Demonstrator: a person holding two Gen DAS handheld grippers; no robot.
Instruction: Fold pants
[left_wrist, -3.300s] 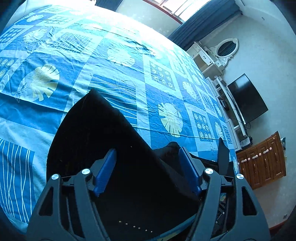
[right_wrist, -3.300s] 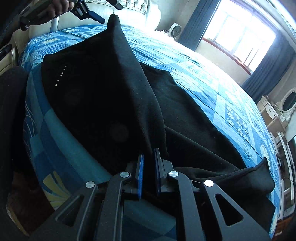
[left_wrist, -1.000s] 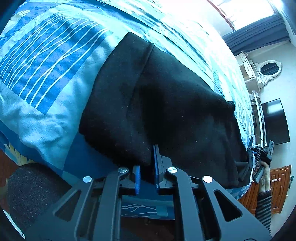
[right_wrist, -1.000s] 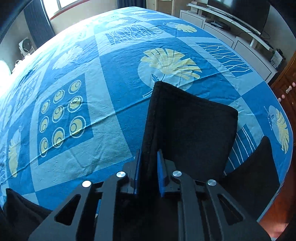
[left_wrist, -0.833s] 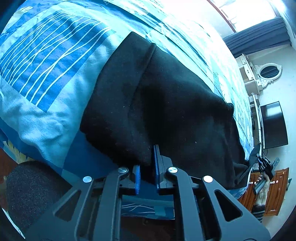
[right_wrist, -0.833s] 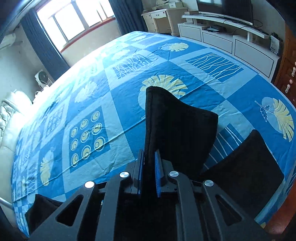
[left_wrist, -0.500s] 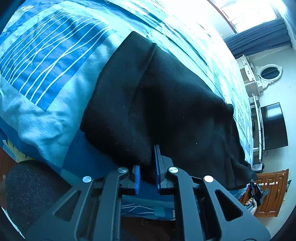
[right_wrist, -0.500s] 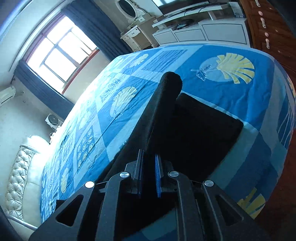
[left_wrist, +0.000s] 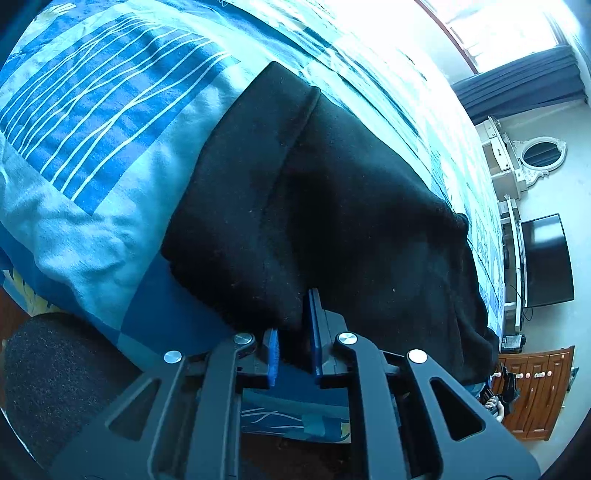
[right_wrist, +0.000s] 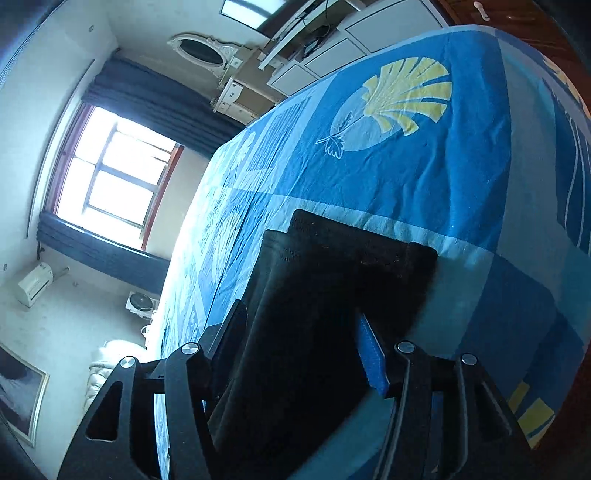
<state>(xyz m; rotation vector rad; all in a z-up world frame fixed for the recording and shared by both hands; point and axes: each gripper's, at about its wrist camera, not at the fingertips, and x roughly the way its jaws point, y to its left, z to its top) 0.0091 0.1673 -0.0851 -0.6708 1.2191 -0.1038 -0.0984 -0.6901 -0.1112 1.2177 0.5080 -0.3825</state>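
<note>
Black pants (left_wrist: 332, 221) lie folded lengthwise along the near edge of a bed with a blue patterned cover (left_wrist: 92, 129). My left gripper (left_wrist: 293, 332) is shut on the pants' near edge at the waist end, its blue pads pinching the cloth. In the right wrist view the leg-hem end of the pants (right_wrist: 332, 295) lies flat on the bed cover (right_wrist: 424, 166). My right gripper (right_wrist: 299, 325) is open, its fingers spread either side of the cloth, one blue pad (right_wrist: 371, 354) showing on the right.
A TV (left_wrist: 546, 258) on a white stand, a wooden cabinet (left_wrist: 535, 391) and an oval mirror (left_wrist: 543, 151) stand past the bed's far end. A window with dark curtains (right_wrist: 118, 177) is beyond the bed. A dark rounded object (left_wrist: 55, 376) sits at lower left.
My right gripper has laid the leg end down on the bed and opened, letting go of the cloth. My left gripper has stayed shut on the pants' edge.
</note>
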